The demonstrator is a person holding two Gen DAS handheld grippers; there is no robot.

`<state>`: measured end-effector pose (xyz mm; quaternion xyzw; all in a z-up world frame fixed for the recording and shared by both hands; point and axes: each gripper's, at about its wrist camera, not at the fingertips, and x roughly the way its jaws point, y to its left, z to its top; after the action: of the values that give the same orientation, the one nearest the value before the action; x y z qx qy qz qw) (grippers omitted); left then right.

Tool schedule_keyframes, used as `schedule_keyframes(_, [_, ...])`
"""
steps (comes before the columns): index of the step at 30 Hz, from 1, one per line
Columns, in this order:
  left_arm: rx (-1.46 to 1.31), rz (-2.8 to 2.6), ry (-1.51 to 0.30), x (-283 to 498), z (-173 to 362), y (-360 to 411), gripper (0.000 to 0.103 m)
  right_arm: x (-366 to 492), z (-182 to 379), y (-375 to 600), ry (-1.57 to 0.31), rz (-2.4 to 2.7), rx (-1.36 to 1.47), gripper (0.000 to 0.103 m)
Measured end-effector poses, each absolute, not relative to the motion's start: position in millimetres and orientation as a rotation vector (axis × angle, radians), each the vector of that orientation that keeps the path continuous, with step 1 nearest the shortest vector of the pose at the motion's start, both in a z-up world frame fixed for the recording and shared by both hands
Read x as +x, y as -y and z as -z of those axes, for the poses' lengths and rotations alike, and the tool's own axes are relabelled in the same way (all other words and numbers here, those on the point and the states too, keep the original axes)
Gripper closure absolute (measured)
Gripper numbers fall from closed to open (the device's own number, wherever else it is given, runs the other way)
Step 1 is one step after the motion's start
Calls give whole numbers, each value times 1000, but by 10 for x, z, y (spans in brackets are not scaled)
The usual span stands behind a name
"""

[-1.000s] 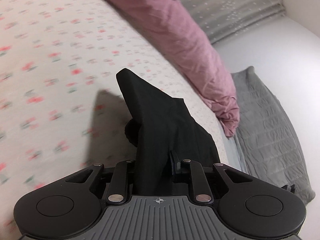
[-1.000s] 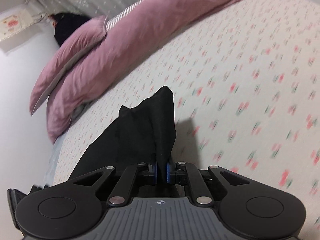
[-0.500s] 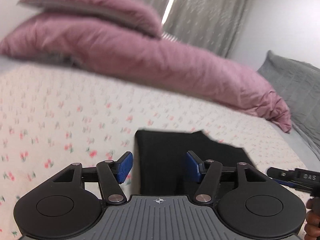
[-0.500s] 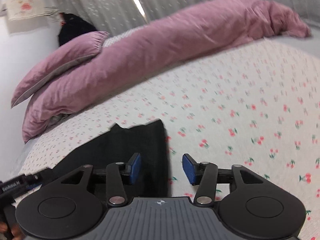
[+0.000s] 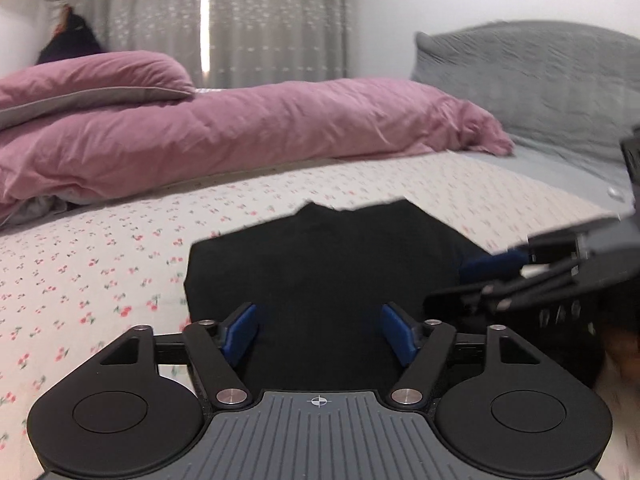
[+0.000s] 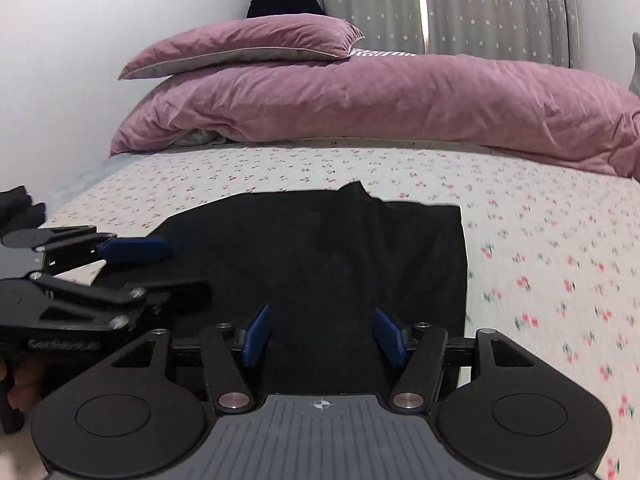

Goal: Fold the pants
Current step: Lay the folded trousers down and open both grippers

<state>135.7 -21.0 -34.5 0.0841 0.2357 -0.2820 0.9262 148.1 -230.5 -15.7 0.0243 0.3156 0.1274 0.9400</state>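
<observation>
The black pants (image 5: 320,264) lie folded flat on the cherry-print bed sheet (image 5: 100,272); they also show in the right wrist view (image 6: 328,256). My left gripper (image 5: 320,334) is open and empty, its blue pads apart just above the near edge of the pants. My right gripper (image 6: 322,334) is open and empty too, over the pants' near edge. Each gripper shows in the other's view: the right one at the right (image 5: 500,276), the left one at the left (image 6: 132,264), both open over the pants.
A pink duvet (image 6: 380,100) and pink pillow (image 6: 248,44) lie along the far side of the bed. A grey pillow (image 5: 540,88) stands at the right. Grey curtains (image 5: 272,20) hang behind. The sheet (image 6: 552,264) extends to the right of the pants.
Both grippers, shut on the lifted pants a second ago, have opened and let go. The pants now lie flat on the bed and both grippers have drawn back.
</observation>
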Motion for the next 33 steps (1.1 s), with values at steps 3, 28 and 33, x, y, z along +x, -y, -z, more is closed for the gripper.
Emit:
schedule_keyframes(3, [196,600,-501,1176,346,134,33,1242,148,2274,-632,-286,-23,43])
schedule_keyframes(28, [-3,419,-740,510,-247,70,17,693,-496,2465,-740,-145,118,17])
schedule_keyframes(33, [-42,334,-716,491,-616,120,2,614,-845,2357,-677,-84,76,7])
